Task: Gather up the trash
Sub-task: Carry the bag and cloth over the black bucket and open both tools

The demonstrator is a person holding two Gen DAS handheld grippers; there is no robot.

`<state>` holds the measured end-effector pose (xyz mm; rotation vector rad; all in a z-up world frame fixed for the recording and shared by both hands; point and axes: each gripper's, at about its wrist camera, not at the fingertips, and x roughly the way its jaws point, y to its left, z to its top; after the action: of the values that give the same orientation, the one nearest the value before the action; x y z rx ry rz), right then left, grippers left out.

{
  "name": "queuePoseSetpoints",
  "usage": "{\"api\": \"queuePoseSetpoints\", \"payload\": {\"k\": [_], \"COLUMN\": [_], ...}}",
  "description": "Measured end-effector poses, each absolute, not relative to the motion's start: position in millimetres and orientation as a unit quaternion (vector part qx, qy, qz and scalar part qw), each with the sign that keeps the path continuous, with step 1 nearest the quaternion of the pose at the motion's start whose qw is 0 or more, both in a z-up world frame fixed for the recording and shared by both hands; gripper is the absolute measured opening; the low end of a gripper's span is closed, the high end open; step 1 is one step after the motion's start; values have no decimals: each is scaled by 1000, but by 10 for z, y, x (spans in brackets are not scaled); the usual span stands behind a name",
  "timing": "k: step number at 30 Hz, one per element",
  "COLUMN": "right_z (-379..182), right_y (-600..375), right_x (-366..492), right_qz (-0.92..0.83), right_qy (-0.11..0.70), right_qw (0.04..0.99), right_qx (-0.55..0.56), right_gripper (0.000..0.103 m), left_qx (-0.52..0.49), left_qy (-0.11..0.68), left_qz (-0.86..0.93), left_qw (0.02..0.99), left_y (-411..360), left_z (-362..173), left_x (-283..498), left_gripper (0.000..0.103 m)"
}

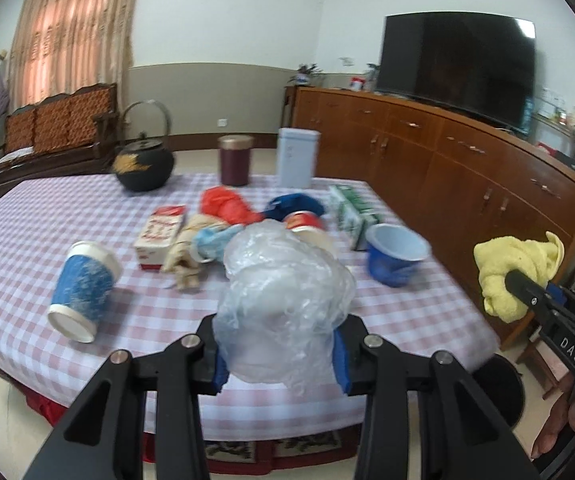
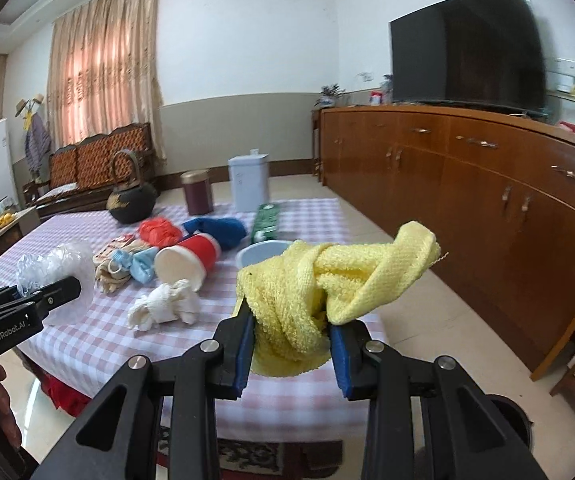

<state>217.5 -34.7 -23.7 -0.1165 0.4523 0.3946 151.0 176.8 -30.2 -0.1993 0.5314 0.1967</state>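
Observation:
My left gripper point(image 1: 279, 354) is shut on a crumpled clear plastic bag point(image 1: 283, 300), lifted above the checked table point(image 1: 27, 240). My right gripper point(image 2: 291, 354) is shut on a knotted yellow cloth point(image 2: 327, 276), held above the table's near right corner. The left wrist view shows that cloth point(image 1: 515, 268) at the right edge; the right wrist view shows the plastic bag point(image 2: 55, 272) at the left. On the table lie a tipped blue paper cup point(image 1: 83, 292), a red carton point(image 1: 159, 236), a red paper cup point(image 2: 191, 260), a blue bowl point(image 1: 395, 252), a white crumpled tissue point(image 2: 163, 306), a green box point(image 1: 351, 216), and red and blue wads.
A black kettle point(image 1: 143, 164), a maroon canister point(image 1: 235, 160) and a pale blue tin point(image 1: 297, 156) stand at the table's far edge. A long wooden sideboard point(image 2: 487, 184) with a television runs along the right. A dark round bin point(image 1: 503, 388) sits on the floor at lower right.

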Motion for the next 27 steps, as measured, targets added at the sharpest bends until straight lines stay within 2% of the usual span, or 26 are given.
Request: {"api": "queuePoseSetpoints", "payload": {"k": [14, 27], "right_z": [-1, -146], "right_y": [-1500, -2533], "right_x": [1796, 1586], "right_qz": [100, 27], "right_qy": [206, 229], "right_qw": [973, 973], "right_qx": [-30, -20], "right_gripper": [35, 36], "left_qx": [-52, -15], "left_qy": [253, 278], "left_qz": [-19, -144], "left_qw": [966, 950], "left_y": [634, -451], "left_z": [-88, -278], "left_x": [1528, 1714], "left_gripper": [41, 41]}}
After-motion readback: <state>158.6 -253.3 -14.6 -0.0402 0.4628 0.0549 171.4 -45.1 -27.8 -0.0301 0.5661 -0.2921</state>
